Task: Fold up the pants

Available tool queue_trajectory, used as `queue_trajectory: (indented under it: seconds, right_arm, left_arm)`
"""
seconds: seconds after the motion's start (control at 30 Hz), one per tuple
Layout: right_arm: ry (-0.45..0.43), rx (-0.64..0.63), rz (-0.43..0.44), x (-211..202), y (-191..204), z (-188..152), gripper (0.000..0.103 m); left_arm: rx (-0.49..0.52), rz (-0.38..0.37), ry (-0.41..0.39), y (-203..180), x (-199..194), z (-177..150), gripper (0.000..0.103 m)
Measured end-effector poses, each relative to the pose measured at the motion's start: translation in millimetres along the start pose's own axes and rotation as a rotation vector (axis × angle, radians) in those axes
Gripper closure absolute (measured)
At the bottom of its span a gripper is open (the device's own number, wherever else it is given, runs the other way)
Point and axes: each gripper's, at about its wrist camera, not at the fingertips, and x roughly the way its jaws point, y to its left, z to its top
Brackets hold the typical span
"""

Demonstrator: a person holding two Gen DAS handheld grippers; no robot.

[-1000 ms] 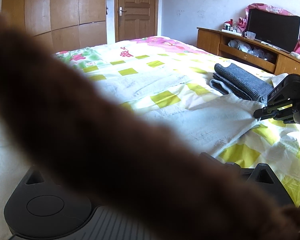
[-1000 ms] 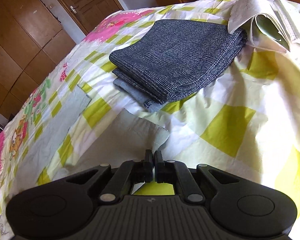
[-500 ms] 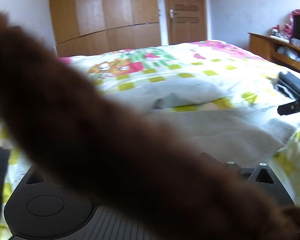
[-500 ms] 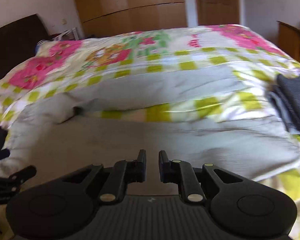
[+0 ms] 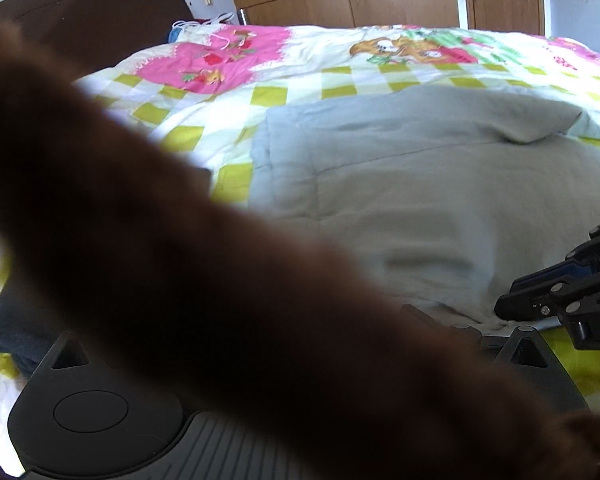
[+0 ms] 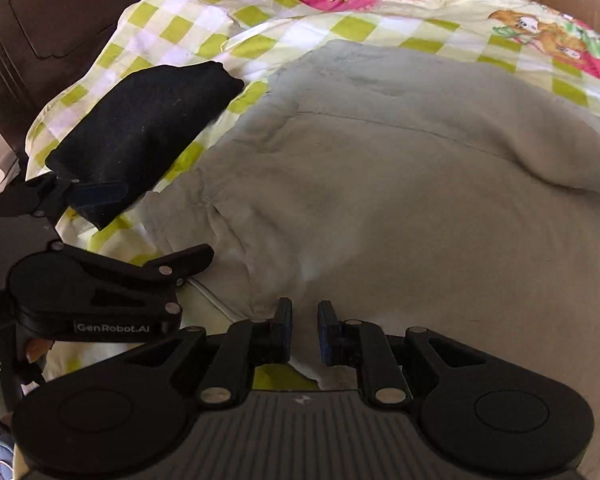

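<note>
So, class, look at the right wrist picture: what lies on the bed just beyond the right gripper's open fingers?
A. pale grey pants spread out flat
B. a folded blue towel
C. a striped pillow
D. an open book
A: the pale grey pants are spread over the checked bedspread just ahead of the right gripper, whose fingers stand apart with nothing between them.

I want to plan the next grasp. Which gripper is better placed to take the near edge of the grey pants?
Right. The right gripper is open directly over the near edge of the grey pants. The left gripper, also open, sits off to the side by the black garment.
</note>
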Motion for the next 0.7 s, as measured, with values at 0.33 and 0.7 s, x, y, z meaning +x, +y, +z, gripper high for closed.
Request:
queue_trajectory:
  seconds: [0.33,0.7]
  right_arm:
    - [-0.012,0.07,0.107,-18,-11,17,0.073]
    - [-0.125,-0.137,-0.22,-61,-110,101,0.06]
  left_arm:
    - [0.016,0.006,0.007,26,-24,0,0.0]
    - [0.089,-0.132,-0.222,16,0,101,0.0]
